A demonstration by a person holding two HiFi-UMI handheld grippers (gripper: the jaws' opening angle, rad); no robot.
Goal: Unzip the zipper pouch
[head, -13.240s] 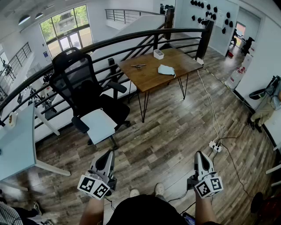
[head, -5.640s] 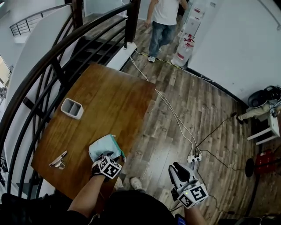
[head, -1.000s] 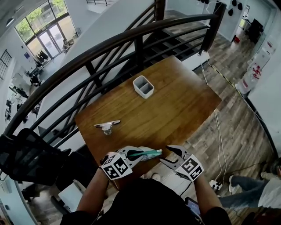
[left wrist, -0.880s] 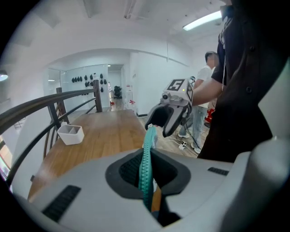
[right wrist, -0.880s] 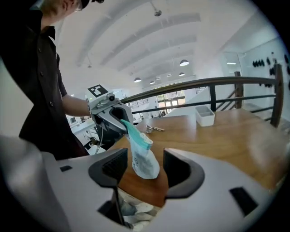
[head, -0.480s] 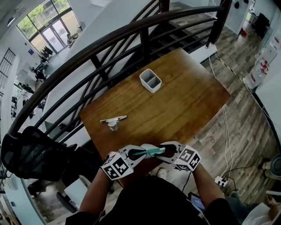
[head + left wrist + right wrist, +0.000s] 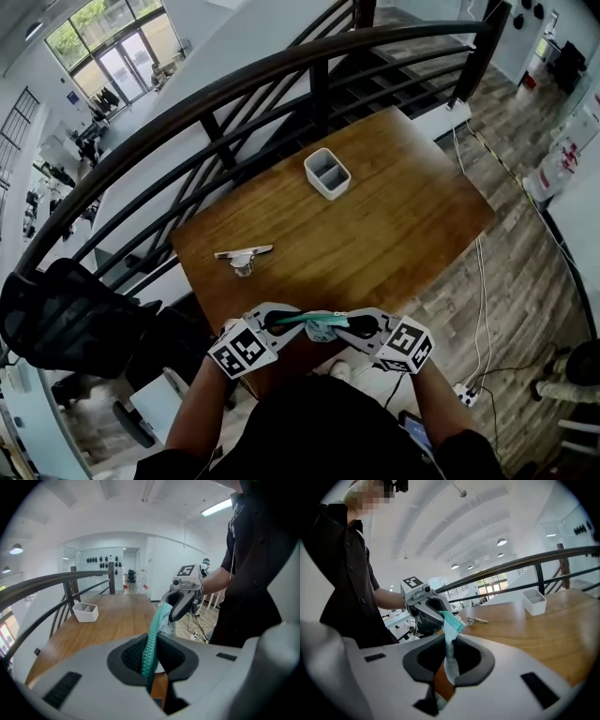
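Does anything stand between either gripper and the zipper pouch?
Nothing visible. The zipper pouch lies between both pairs of fingers: those of the left gripper are opening slightly, those of the right gripper closing on it.

Teal zipper pouch (image 7: 314,323): in air at table's (image 7: 375,225) near edge, stretched horizontal, pinched at both ends.

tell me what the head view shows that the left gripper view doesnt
Only the head view: the clip and the chair.
Only the left gripper view: the zipper teeth of the pouch up close, running between the jaws of the left gripper, which press on it though they are opening, plus a ceiling light.
Both: the pouch, the right gripper closing on its other end, the bin, the table and the railing.
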